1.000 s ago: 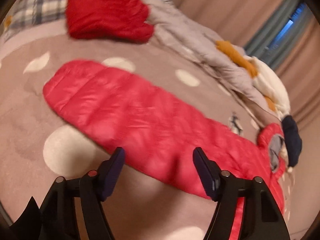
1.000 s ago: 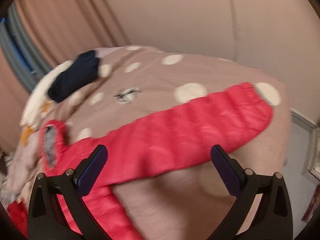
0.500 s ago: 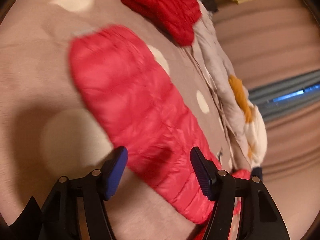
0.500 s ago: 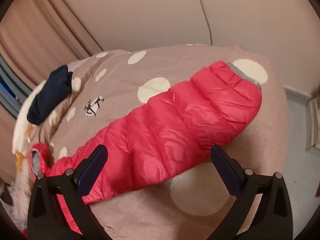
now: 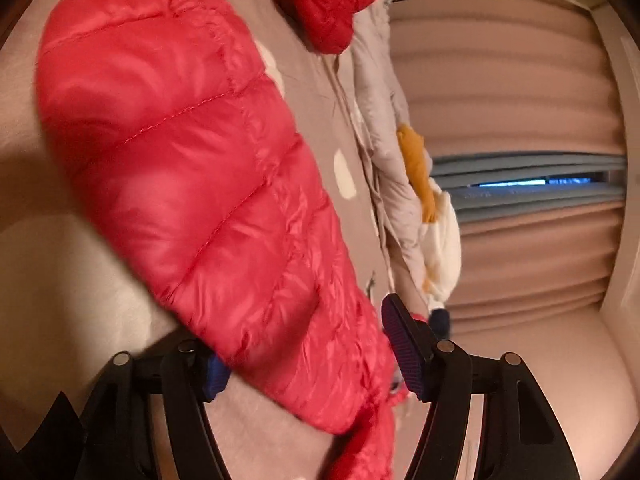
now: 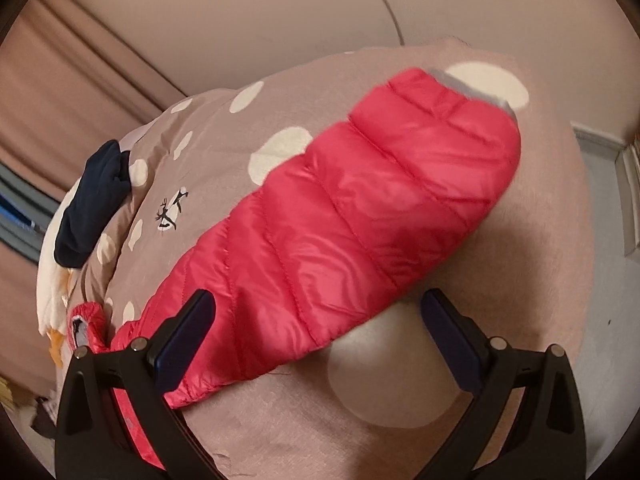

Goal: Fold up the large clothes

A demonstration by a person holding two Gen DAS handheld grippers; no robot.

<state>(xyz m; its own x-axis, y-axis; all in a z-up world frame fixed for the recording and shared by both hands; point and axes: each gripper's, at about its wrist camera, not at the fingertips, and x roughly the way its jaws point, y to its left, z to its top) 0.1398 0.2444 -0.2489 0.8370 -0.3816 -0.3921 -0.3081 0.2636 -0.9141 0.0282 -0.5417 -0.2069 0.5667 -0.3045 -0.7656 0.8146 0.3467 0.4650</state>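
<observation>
Evidently both grippers were being positioned for a sleeve fold. A red quilted puffer jacket (image 6: pixel 360 216) lay spread on the bed's taupe cover with cream dots (image 6: pixel 400 420). One sleeve ran from lower left to the upper right of the right wrist frame, ending in a grey-lined cuff (image 6: pixel 476 92). The other sleeve (image 5: pixel 192 168) filled the left and centre of the left wrist frame.

The left gripper (image 5: pixel 304 356) straddled its sleeve with jaws at medium spread. One pad was partly hidden under the fabric; neither pad visibly pinched it. The right gripper (image 6: pixel 316 344) stood with jaws wide, one over the sleeve and one over the bare cover, holding nothing.

No containers were visible. A dark navy garment (image 6: pixel 92 200) and a mixed clothes heap (image 5: pixel 400 160) lay at the bed's far edge, well apart.
</observation>
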